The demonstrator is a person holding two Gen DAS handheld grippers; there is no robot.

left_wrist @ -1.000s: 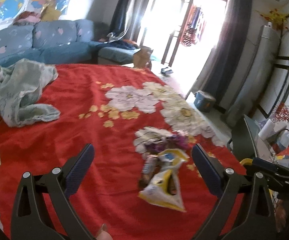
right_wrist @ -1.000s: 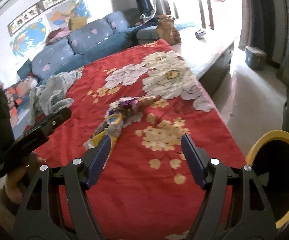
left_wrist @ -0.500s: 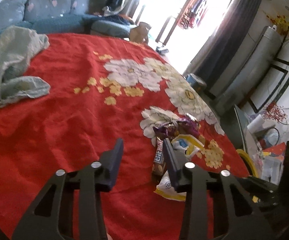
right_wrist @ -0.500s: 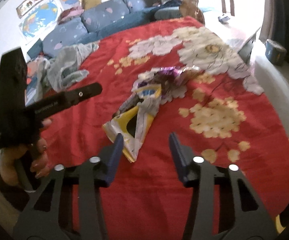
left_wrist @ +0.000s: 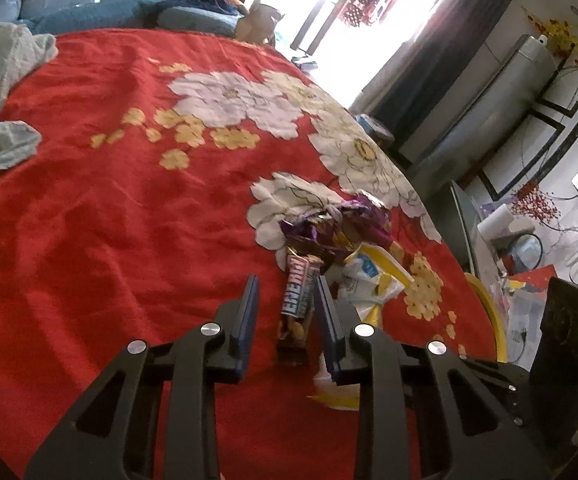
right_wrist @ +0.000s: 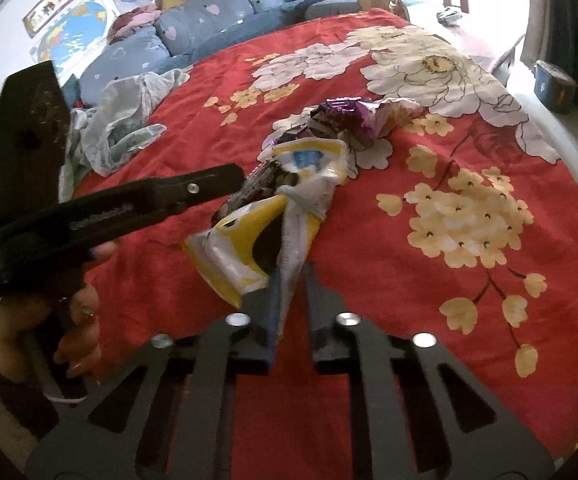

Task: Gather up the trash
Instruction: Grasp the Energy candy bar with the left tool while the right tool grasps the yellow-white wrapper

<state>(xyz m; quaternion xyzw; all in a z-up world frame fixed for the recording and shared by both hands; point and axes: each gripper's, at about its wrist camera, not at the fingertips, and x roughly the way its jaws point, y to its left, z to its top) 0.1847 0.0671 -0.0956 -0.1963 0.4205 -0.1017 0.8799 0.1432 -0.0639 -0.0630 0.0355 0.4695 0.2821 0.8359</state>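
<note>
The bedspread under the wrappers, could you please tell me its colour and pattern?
Red bedspread with large white and yellow flowers, clearest in the right wrist view.

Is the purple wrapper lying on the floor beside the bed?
No. The purple wrapper lies on the red bedspread, just beyond the yellow-and-white bag.

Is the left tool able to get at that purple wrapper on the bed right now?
Probably not directly. The left tool is closing around the candy bar, which lies between it and the purple wrapper farther up the red bedspread.
</note>
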